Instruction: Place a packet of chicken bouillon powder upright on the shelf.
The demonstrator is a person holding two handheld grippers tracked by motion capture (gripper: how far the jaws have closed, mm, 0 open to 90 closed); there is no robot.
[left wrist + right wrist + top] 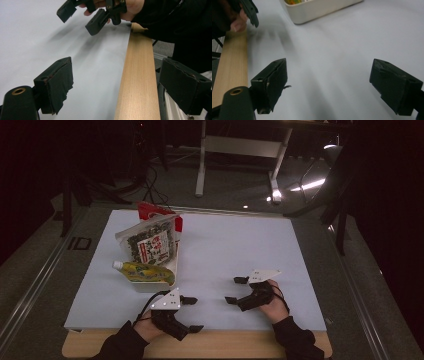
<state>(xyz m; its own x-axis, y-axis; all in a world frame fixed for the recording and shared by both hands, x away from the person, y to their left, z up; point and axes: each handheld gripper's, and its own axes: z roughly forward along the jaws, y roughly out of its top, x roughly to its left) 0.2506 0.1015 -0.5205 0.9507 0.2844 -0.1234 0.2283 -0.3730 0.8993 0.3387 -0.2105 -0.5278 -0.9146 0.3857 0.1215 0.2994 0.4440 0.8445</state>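
A cream tray (pixel 150 286) stands on the left part of the pale sheet (pixel 235 245), holding a yellow bottle (pixel 142 271) lying on its side and a seaweed snack pouch (pixel 150 242) propped upright behind it. Just in front of the tray, near the wooden table edge (pixel 225 345), the left gripper (pixel 192 314) hovers with jaws wide and nothing between them. The right gripper (pixel 236 290), well apart from the tray, also stands wide and empty over the bare sheet.
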